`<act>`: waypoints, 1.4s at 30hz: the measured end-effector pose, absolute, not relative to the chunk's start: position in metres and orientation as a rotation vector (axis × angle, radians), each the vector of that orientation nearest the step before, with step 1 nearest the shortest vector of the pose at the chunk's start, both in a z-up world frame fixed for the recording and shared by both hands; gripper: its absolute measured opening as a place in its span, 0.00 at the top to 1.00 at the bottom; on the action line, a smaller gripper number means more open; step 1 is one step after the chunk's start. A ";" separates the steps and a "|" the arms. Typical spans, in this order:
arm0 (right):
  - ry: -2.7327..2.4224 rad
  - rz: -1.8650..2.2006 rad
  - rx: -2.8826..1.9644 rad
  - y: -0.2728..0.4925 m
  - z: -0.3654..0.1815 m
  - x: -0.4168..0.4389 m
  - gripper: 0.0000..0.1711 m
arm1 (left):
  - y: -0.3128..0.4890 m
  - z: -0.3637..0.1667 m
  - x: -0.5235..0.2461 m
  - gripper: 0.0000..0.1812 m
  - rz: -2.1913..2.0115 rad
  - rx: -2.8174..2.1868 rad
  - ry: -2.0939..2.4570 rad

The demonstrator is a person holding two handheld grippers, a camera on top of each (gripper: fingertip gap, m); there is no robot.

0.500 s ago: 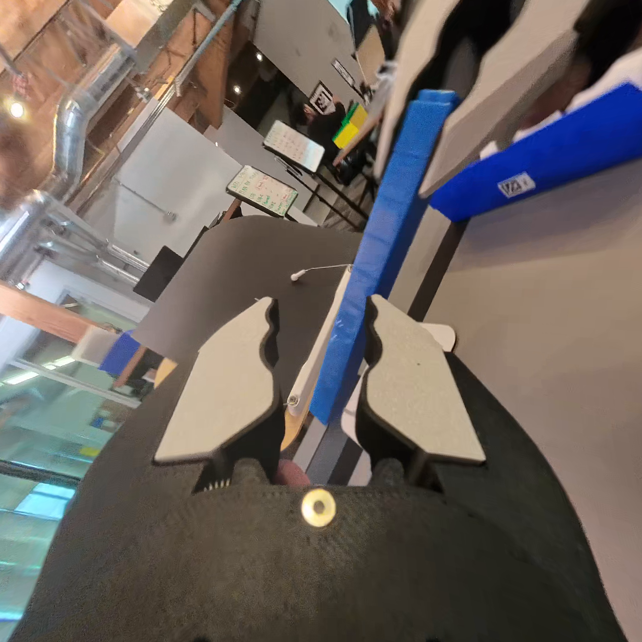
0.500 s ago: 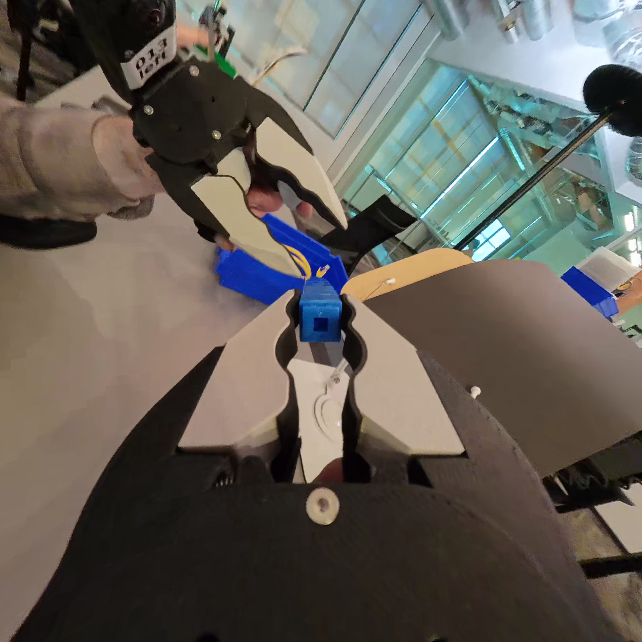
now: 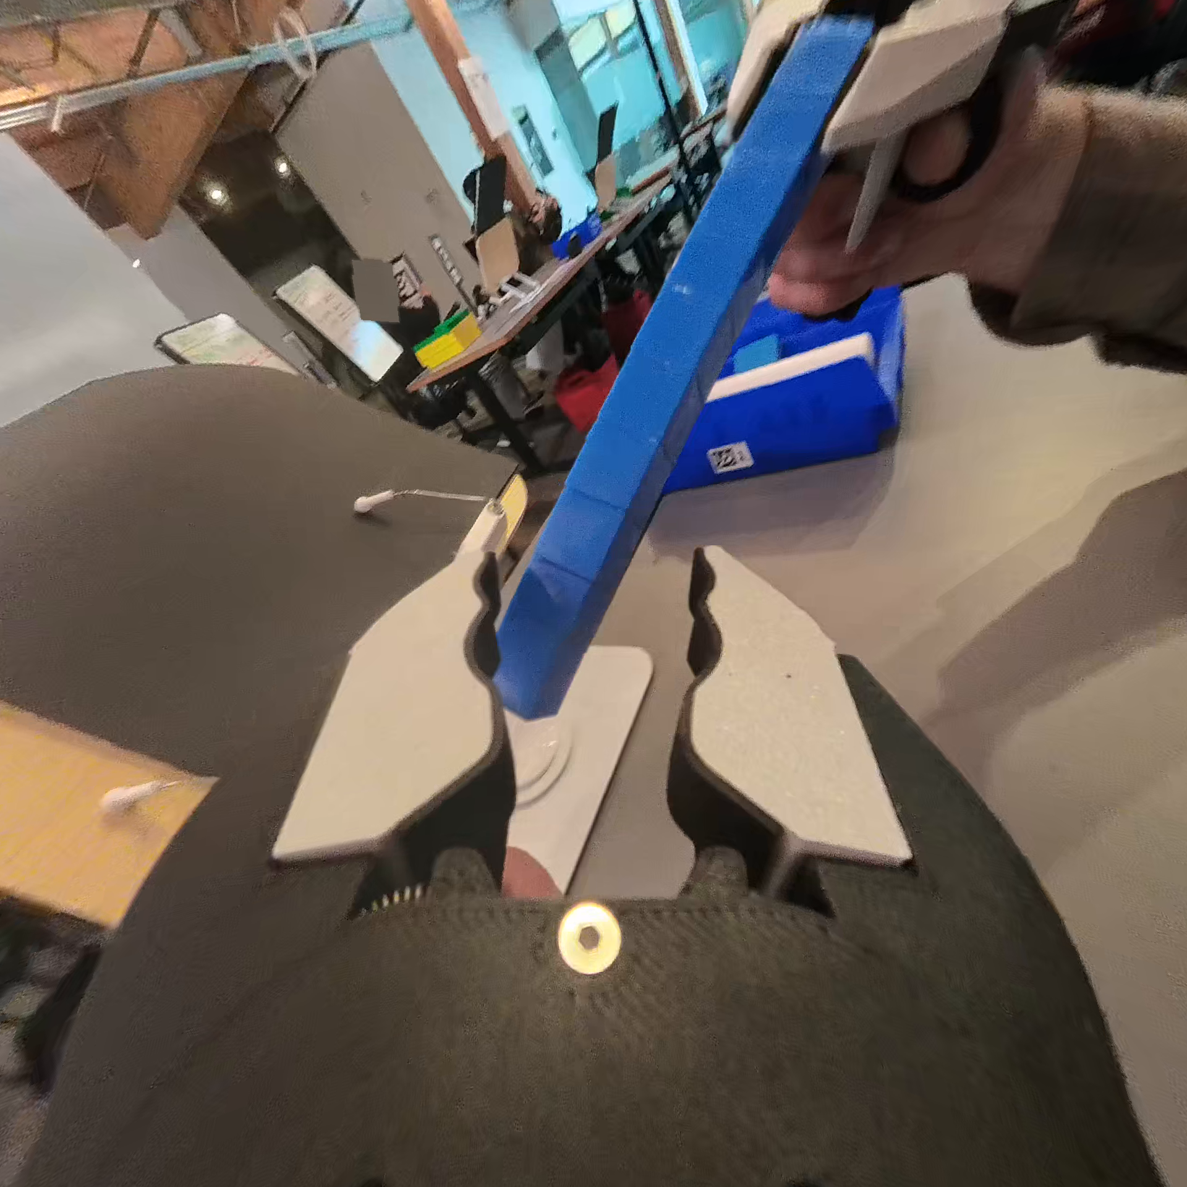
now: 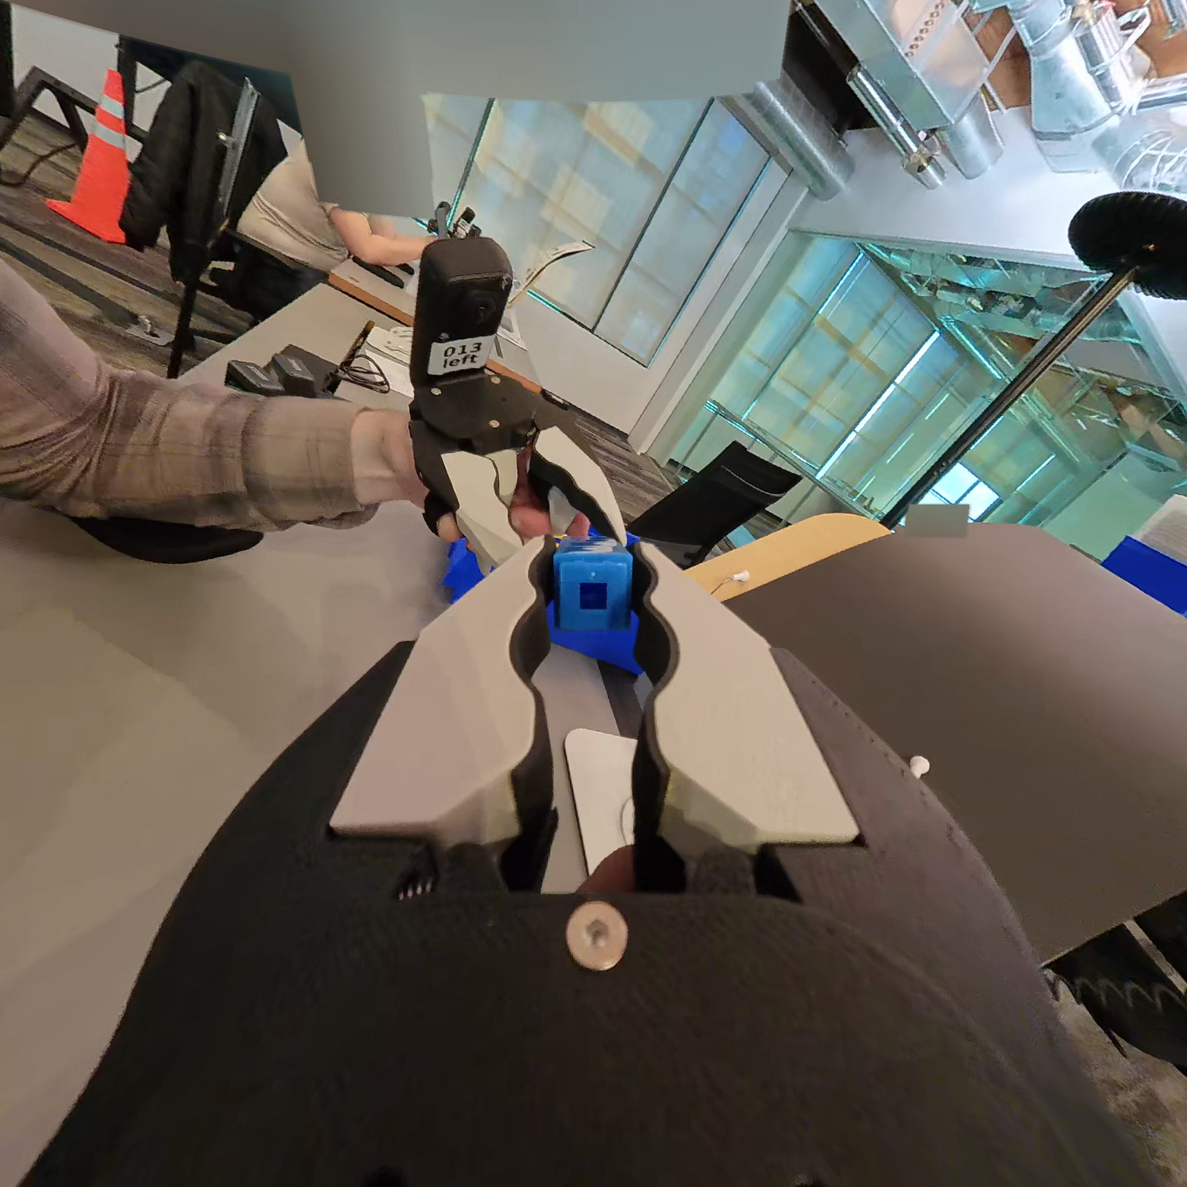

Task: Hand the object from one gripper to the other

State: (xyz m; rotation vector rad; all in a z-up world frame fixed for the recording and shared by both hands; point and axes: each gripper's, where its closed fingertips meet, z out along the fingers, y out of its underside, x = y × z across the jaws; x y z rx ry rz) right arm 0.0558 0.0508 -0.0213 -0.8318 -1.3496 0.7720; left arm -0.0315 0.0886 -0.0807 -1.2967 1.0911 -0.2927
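Observation:
A long blue bar [image 3: 668,360] runs from my right gripper [image 3: 783,128] at the top right down into the gap of my left gripper [image 3: 594,568]. The left gripper is open; the bar's lower end lies close against its left finger [image 3: 411,706], and the right finger stands apart from it. In the right wrist view my right gripper [image 4: 591,549] is shut on the bar's square end [image 4: 591,594]. The left gripper [image 4: 559,523] shows just beyond it, open and held by a hand.
A blue bin [image 3: 822,411] stands on the grey table [image 3: 963,578] behind the bar. A white card [image 3: 604,738] lies on the table under the left gripper. A dark chair back [image 3: 193,514] stands at the left. Desks and seated people fill the background. Spacing between my two grippers at the tips: around 12 centimetres.
The left gripper has swung round to a more upright pose and drawn back a little, with its jaws slightly wider. The right gripper still holds the bar.

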 end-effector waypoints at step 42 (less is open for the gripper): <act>-1.141 1.489 -0.742 0.059 -0.010 0.093 0.89 | 0.038 -0.034 -0.002 0.82 -0.415 -0.990 1.053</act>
